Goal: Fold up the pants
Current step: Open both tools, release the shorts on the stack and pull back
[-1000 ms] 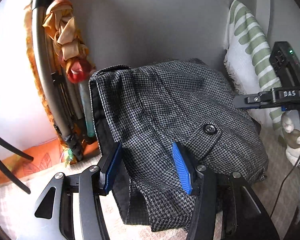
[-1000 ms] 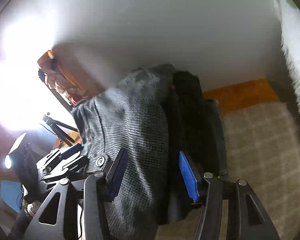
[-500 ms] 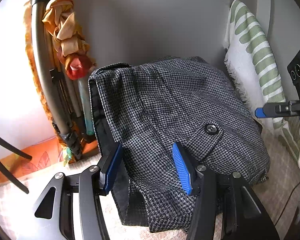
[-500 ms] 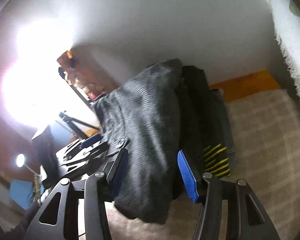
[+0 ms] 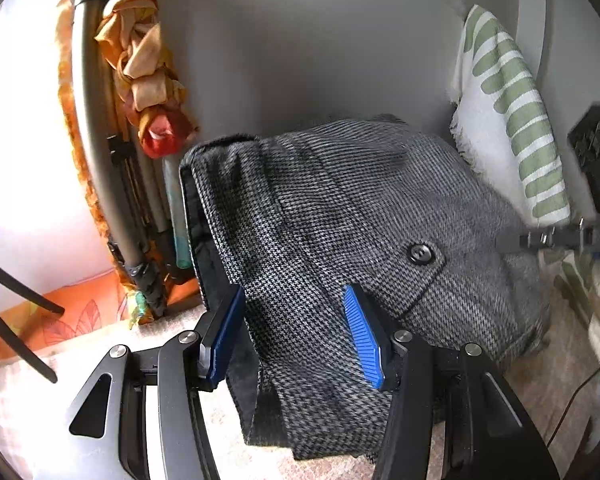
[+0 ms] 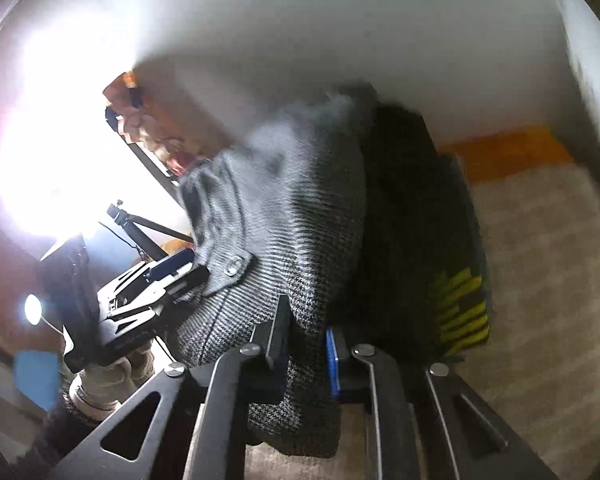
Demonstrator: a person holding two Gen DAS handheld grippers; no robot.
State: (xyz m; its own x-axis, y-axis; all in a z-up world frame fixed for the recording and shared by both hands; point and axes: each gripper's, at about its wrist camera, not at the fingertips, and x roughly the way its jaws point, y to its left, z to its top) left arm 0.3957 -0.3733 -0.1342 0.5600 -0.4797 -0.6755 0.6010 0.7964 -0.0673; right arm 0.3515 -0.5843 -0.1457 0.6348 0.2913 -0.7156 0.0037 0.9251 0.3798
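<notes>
The grey houndstooth pants (image 5: 360,216) lie folded in a thick bundle on the beige bed cover, a black button (image 5: 421,254) on top. My left gripper (image 5: 296,334) is open, its blue pads on either side of the bundle's near edge. In the right wrist view the pants (image 6: 300,216) hang over a dark stack, and my right gripper (image 6: 306,350) is shut on their lower edge. The left gripper also shows there (image 6: 156,280), and the right gripper shows in the left wrist view (image 5: 560,236).
A dark folded garment with yellow stripes (image 6: 460,304) lies under the pants. A green-striped white pillow (image 5: 508,120) leans at the right. A grey tube frame with an orange scarf (image 5: 140,64) stands at the left against the wall. An orange cushion (image 5: 72,312) lies near left.
My right gripper has closed from open onto the lower edge of the pants and moved in closer. The left gripper stays open in place around the bundle's near edge.
</notes>
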